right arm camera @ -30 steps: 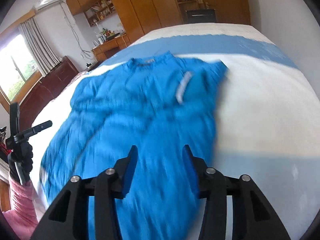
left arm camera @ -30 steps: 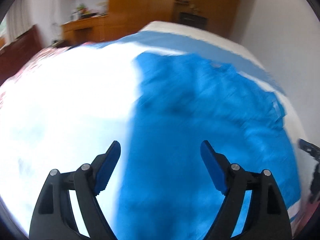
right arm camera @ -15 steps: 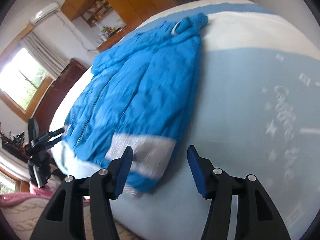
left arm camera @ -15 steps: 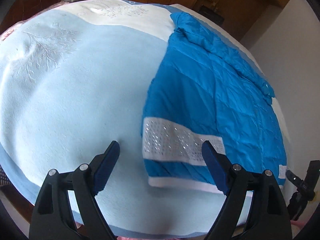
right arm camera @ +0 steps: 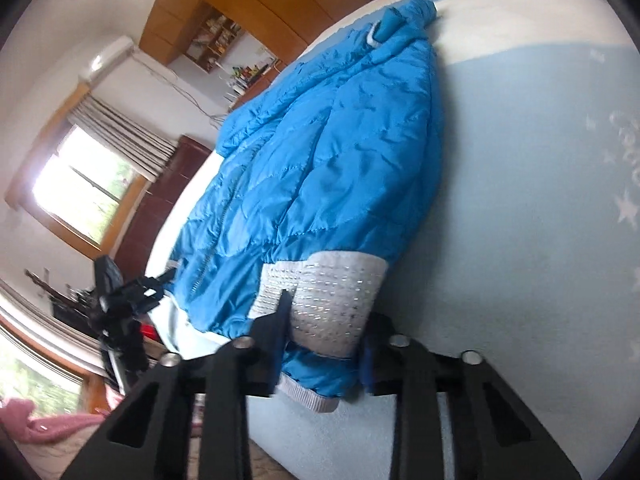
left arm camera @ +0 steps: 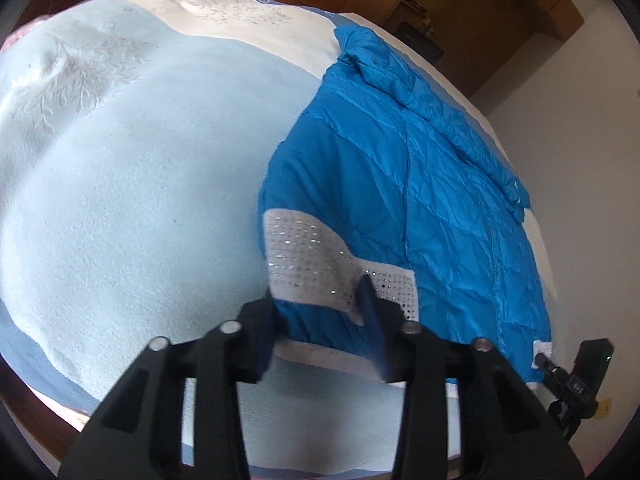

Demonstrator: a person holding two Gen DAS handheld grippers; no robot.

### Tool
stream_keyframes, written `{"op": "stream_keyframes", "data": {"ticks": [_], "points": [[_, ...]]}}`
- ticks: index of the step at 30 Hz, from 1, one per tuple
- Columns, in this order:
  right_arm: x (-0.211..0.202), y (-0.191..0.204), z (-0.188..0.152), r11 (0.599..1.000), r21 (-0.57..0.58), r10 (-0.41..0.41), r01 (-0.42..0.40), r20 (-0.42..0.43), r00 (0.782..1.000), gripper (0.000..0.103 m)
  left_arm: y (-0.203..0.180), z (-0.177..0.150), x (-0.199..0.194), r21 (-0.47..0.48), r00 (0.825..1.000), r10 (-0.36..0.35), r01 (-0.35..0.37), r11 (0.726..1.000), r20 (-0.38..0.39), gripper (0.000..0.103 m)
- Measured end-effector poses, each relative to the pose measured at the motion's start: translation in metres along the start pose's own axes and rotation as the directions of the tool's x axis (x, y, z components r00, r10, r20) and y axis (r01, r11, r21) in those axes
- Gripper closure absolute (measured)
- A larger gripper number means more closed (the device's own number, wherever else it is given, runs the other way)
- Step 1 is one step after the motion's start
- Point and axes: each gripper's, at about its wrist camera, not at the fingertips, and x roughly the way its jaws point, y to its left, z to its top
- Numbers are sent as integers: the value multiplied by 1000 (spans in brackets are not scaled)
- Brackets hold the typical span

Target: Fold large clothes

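Jacket (left arm camera: 420, 184) | judged soft, puffy, slippery | hem corners at 6 o'clock are being closed on by left gripper (left arm camera: 320, 312) and right gripper (right arm camera: 324, 332), fabric between jaws

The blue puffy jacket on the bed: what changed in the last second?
Both claws came down to the quilted blue jacket and are closing on its hem corners, the left claw and right claw each over a grey studded band. The jacket stayed flat on the pale blue bedspread.
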Motion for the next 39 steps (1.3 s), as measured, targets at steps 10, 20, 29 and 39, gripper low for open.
{"op": "stream_keyframes", "data": {"ticks": [10, 20, 29, 39], "points": [[-8, 12, -9, 998, -56, 14, -12, 23, 1000, 90, 7, -6, -19, -35, 997, -65, 67, 997, 52, 90], [-20, 24, -14, 992, -129, 1, 0, 12, 1000, 90, 2, -13, -28, 14, 998, -31, 31, 999, 50, 90], [-10, 15, -10, 991, -132, -26, 26, 0, 1000, 90, 9, -11, -7, 9, 998, -26, 25, 1000, 55, 89], [-40, 36, 17, 981, -183, 80, -69, 51, 996, 91, -12, 7, -51, 56, 973, -170, 163, 985, 157, 91]]}}
